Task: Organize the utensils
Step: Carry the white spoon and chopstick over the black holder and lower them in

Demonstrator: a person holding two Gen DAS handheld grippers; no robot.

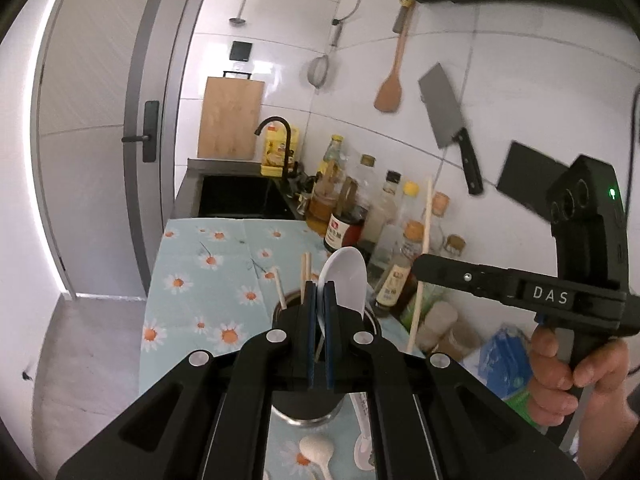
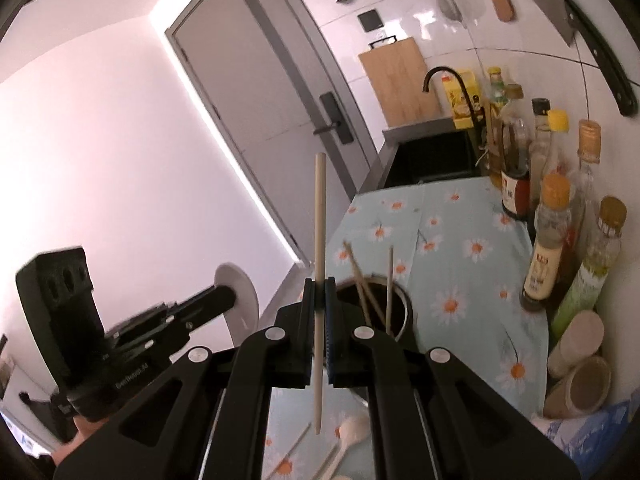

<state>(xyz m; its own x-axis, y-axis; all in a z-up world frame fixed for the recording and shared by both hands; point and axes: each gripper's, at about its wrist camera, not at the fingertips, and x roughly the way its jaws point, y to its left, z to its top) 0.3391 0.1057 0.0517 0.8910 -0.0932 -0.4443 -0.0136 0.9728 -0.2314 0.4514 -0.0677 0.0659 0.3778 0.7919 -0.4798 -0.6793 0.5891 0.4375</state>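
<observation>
The left gripper (image 1: pixel 320 300) pinched a white spoon (image 1: pixel 346 280) and the right gripper (image 2: pixel 319 300) clamped one chopstick (image 2: pixel 319 280), both above the metal holder (image 2: pixel 394 308). Held near its middle, apparently, the chopstick could pivot and miss the rim.

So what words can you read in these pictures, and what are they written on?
"DAS": white letters on the side of the right gripper, seen from the left wrist.
White lettering on the left gripper body, seen from the right wrist: too blurred to read.
Red label on the dark sauce bottle: print too small to read.
Labels on the other bottles: too small to read.
</observation>
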